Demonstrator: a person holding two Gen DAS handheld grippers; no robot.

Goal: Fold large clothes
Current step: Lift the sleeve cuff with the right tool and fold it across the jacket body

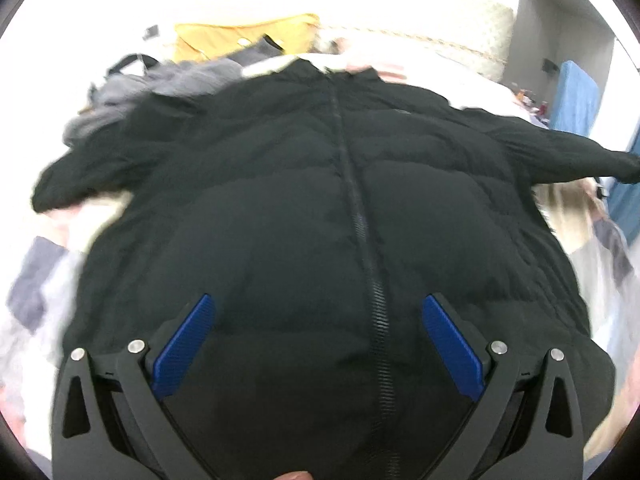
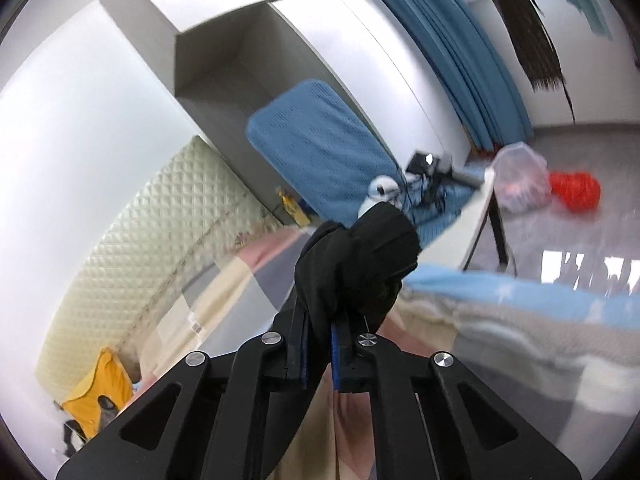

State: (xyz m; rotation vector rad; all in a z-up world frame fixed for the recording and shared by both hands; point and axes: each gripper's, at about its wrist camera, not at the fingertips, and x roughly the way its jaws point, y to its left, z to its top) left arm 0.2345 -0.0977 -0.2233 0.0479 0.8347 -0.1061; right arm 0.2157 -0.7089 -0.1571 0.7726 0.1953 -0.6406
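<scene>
No text, label, brand, number or sign is showing legibly in either view. A small pale tag is lying on the patchwork bedspread in the right wrist view (it is carrying dark marks, perhaps a printed code), but blur is keeping anything on it from being read.

Left wrist view: jacket fills centre of frame, spread on the bed, zip running top to bottom. Clothes pile behind it, upper left. Sleeve stretches to right edge. Right wrist view: cuff at centre, headboard at left.
</scene>
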